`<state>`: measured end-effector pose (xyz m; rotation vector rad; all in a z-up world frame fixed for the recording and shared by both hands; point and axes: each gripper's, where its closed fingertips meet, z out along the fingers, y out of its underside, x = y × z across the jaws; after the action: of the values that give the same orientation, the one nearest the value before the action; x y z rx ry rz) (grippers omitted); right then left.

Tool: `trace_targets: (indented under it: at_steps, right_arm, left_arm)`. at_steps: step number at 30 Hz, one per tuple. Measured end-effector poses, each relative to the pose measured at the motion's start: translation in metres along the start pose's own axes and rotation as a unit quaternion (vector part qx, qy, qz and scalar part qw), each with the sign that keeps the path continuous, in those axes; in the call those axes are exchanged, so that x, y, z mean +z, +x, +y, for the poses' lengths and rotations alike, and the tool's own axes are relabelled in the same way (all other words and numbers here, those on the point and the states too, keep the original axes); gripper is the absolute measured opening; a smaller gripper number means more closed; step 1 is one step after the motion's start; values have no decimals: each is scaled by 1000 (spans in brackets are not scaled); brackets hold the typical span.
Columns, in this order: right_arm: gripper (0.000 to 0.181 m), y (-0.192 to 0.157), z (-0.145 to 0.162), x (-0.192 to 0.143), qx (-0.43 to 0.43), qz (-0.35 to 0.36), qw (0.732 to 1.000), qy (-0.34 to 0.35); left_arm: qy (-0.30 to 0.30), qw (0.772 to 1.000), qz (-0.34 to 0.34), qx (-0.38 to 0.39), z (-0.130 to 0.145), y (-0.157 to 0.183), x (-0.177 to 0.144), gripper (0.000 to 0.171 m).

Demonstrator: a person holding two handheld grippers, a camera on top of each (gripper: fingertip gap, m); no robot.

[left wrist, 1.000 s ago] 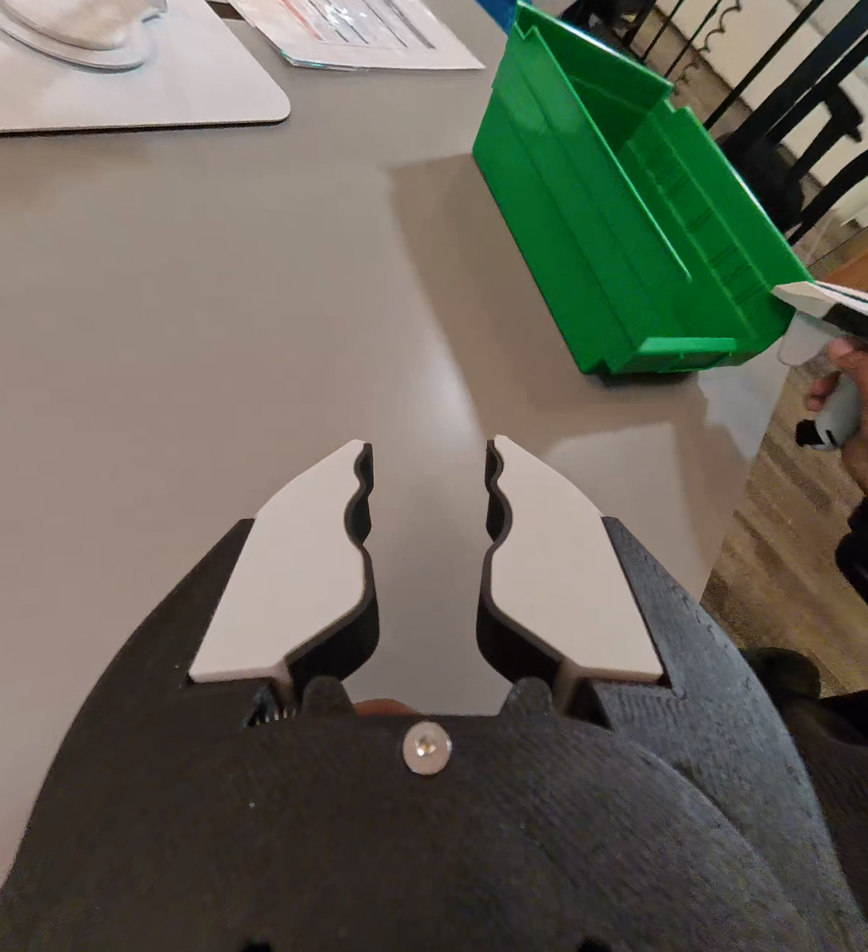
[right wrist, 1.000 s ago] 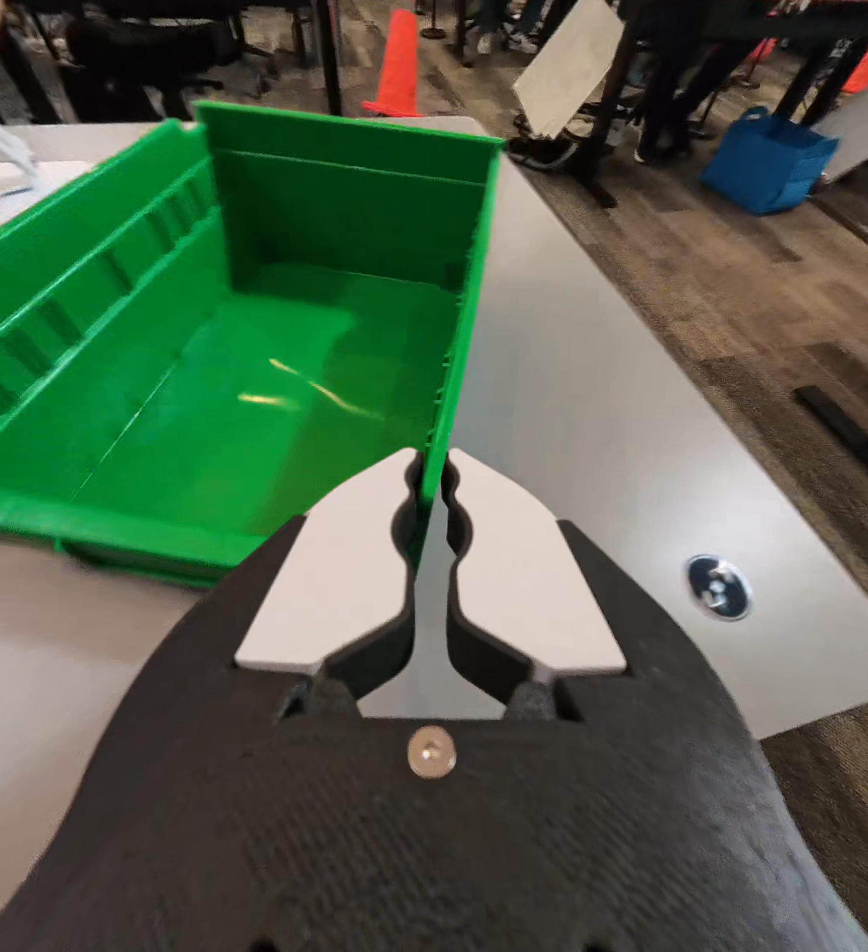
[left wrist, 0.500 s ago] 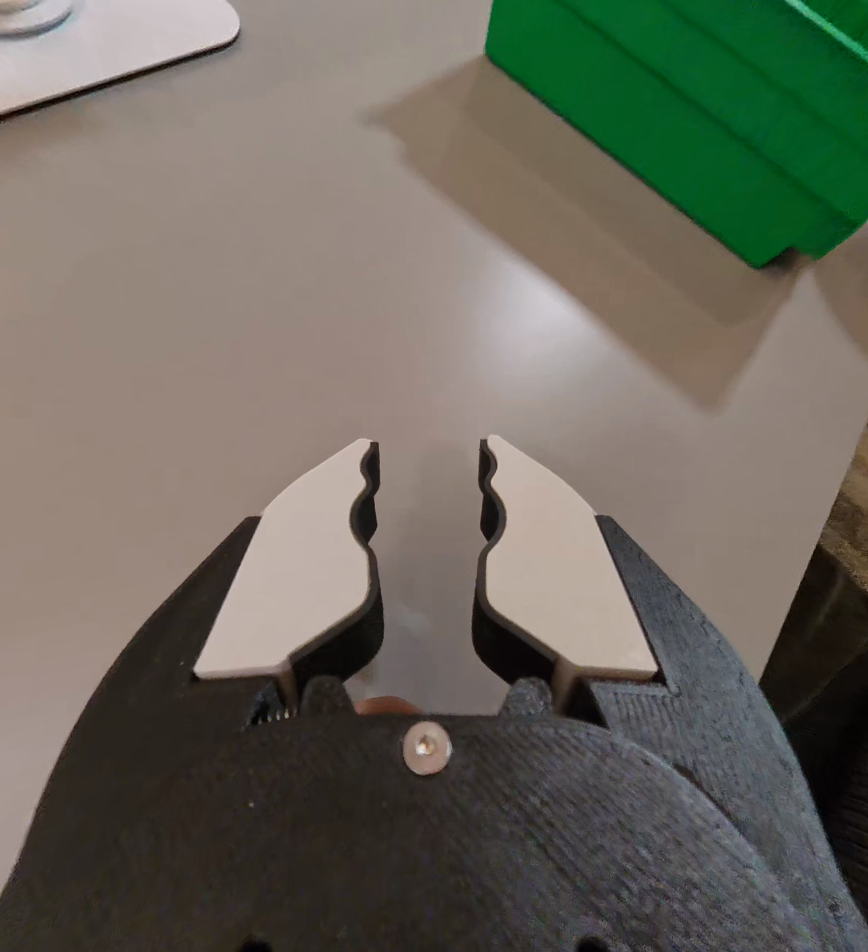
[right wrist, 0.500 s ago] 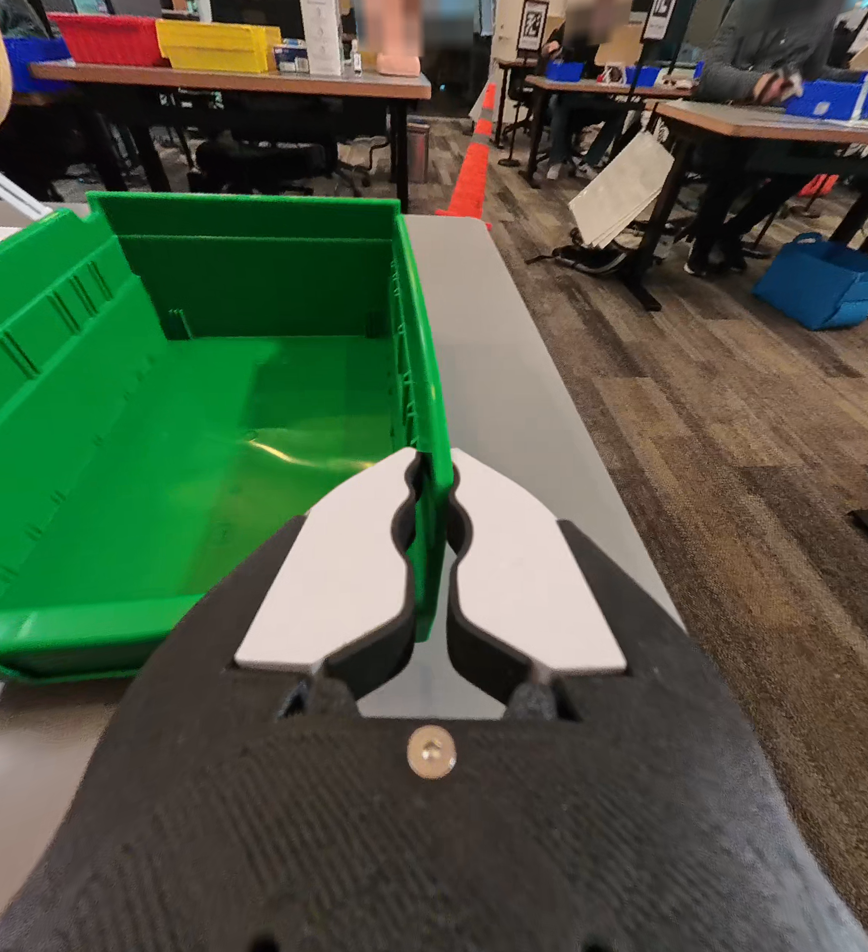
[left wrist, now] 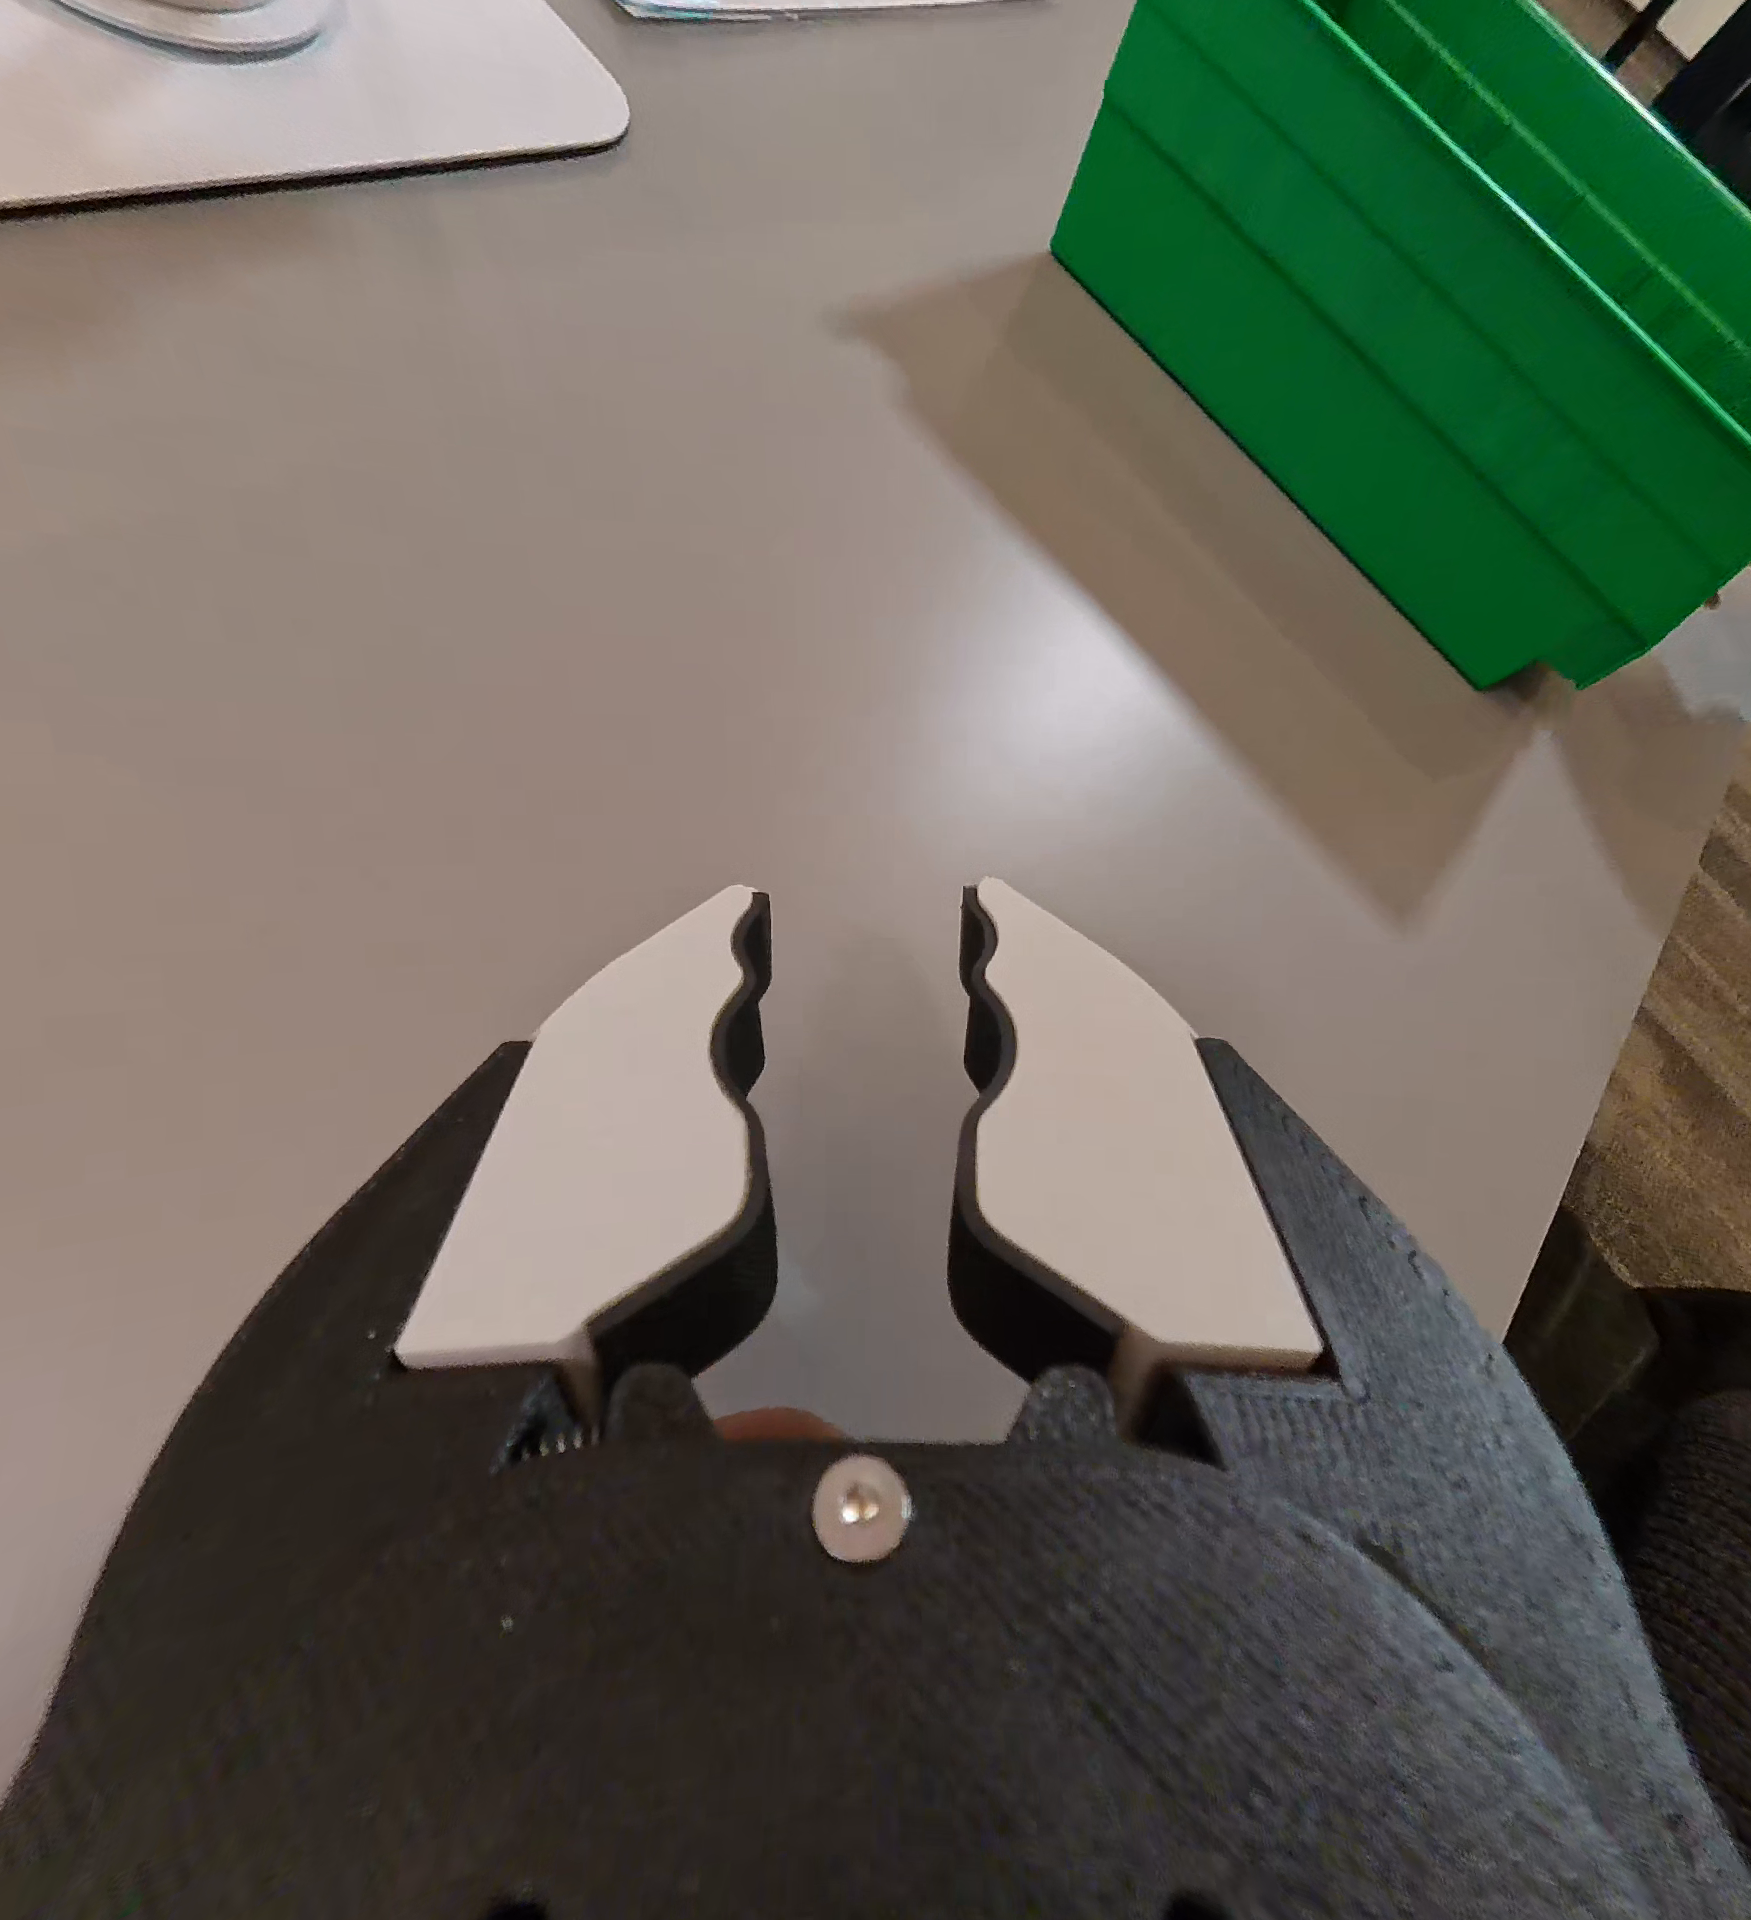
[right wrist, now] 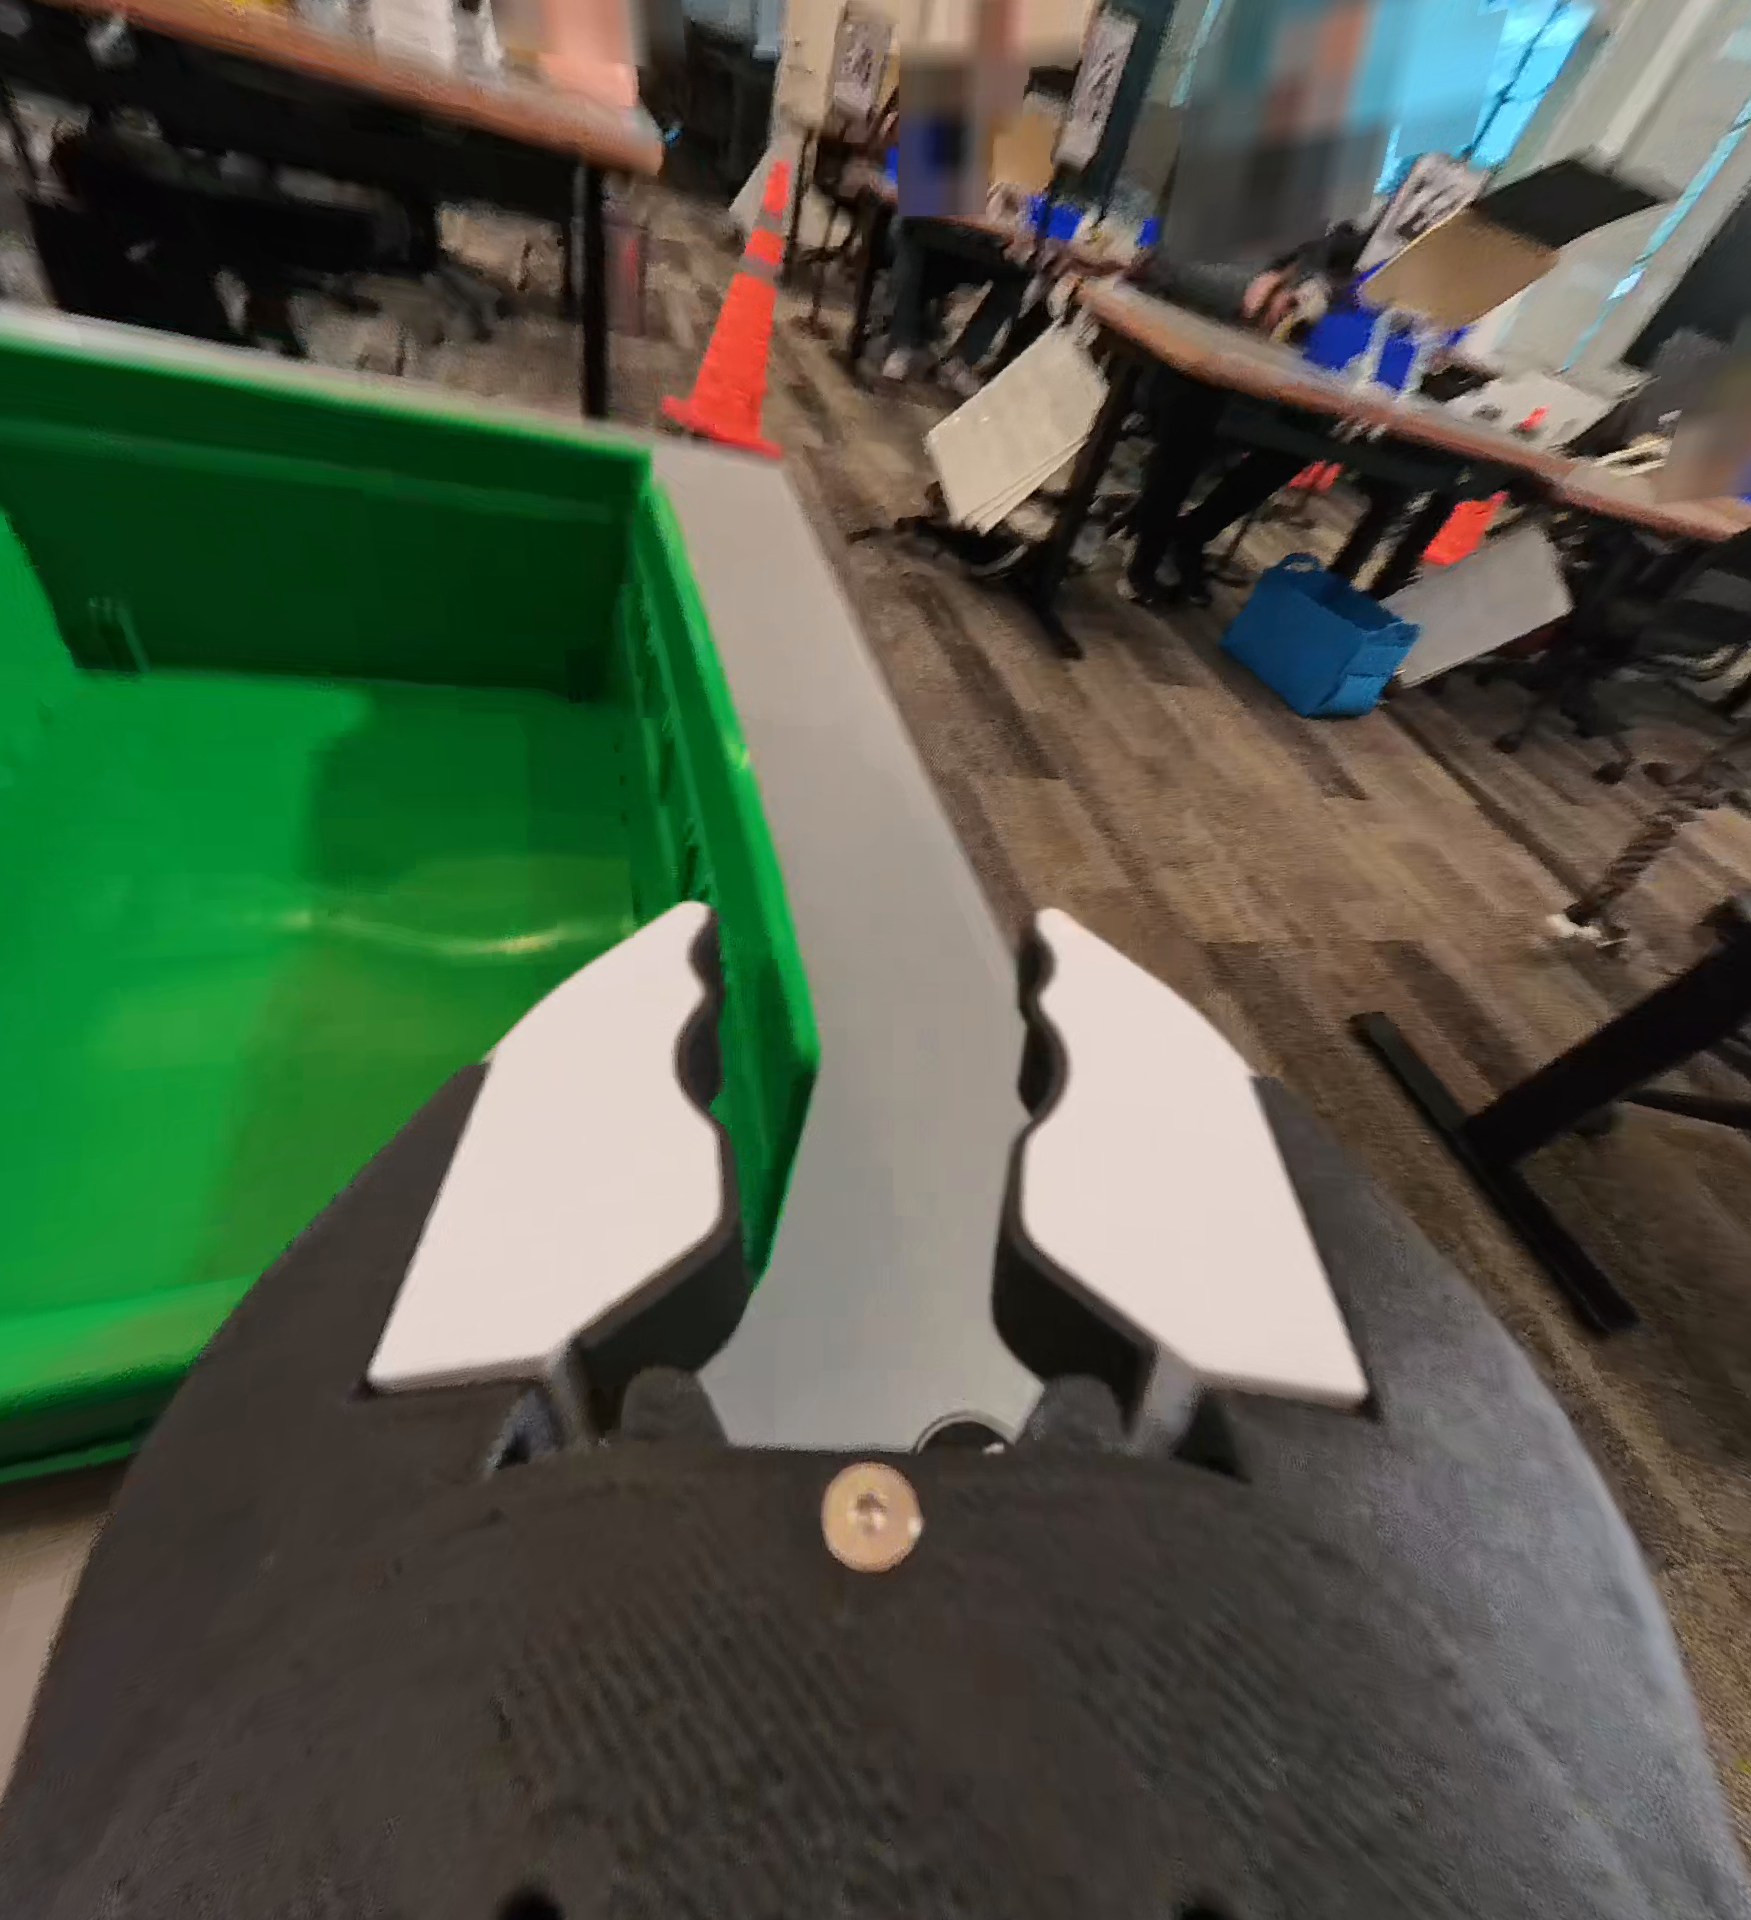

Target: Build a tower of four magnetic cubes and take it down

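The left gripper (left wrist: 866,914) hangs over the bare grey bench (left wrist: 414,582) with its jaws parted and nothing between them. A green plastic bin (left wrist: 1390,343) stands at the far right, near the bench's right edge, and a white mat (left wrist: 258,114) lies at the far left. The right gripper (right wrist: 871,945) is released, jaws spread wide astride the green plastic bin's (right wrist: 258,831) right wall; the left finger lies just inside it, though contact is unclear. An orange traffic cone (right wrist: 741,332) stands on the floor beyond.
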<state>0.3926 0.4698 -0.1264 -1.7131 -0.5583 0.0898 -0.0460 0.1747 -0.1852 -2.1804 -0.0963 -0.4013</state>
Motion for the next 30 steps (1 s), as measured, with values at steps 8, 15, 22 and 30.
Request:
trace_targets:
  at_steps: [8, 15, 22, 30]
  right_arm:
    - [86, -93, -143, -71, 34, -87, 972, 218]
    - [42, -284, -139, -89, 41, -258, 946, 194]
    - [1, -357, -138, -125, 12, -334, 919, 208]
    - [0, -336, -161, -127, 52, -309, 911, 268]
  left_arm:
    - [54, 998, -31, 23, -16, -4, -2, 38]
    - [118, 989, -76, 53, -35, -4, -23, 40]
    - [116, 989, -69, 56, -31, -1, -20, 45]
    - [95, 991, -82, 52, -15, -12, -25, 49]
